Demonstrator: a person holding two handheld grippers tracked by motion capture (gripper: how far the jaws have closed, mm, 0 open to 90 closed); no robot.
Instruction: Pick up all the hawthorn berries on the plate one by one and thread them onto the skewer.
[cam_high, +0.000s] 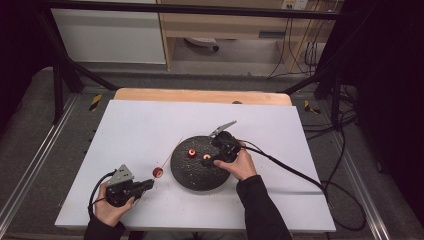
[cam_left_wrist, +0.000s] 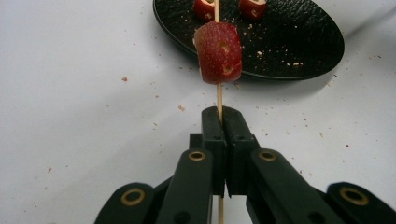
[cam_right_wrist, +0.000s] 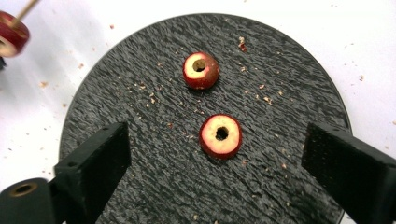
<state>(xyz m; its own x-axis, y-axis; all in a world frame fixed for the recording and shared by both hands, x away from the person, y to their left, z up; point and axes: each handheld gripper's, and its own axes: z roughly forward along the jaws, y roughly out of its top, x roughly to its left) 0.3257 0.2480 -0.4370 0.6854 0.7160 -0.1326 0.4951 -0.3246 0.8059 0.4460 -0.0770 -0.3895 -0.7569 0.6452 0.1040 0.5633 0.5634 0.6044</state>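
Where the thin wooden skewer (cam_left_wrist: 218, 100) ran up between the closed jaws of our left gripper (cam_left_wrist: 223, 122), it carried one red fruit piece (cam_left_wrist: 219, 52) threaded on it a little above the jaw tips, and we saw that piece hanging over the white table (cam_left_wrist: 84, 93), just short of the near rim of the black plate (cam_left_wrist: 299, 42). From the high view the same skewered piece (cam_high: 158, 172) sat just left of the plate (cam_high: 192, 175), with the skewer (cam_high: 172, 150) slanting up and away past the plate's left edge, and our left gripper (cam_high: 148, 184) lay low on the table, clamped on the stick's lower end, held in our left hand (cam_high: 112, 207). On the plate two more cored fruit pieces rested apart from each other: in the right gripper view the nearer piece (cam_right_wrist: 220, 136) lay cut face up, its pale flesh and central hole showing, and the farther piece (cam_right_wrist: 200, 70) lay beyond it, tilted a little. Our right gripper (cam_right_wrist: 219, 158) hovered over the dark, rough plate (cam_right_wrist: 140, 186) with its jaws spread wide, one to each side of the nearer piece and touching neither fruit. Crumbs were scattered across the plate and the white surface around it. In the high view our right hand (cam_high: 240, 165) held its gripper (cam_high: 209, 161) above the plate's right half, its cable trailing off to the right across the table.
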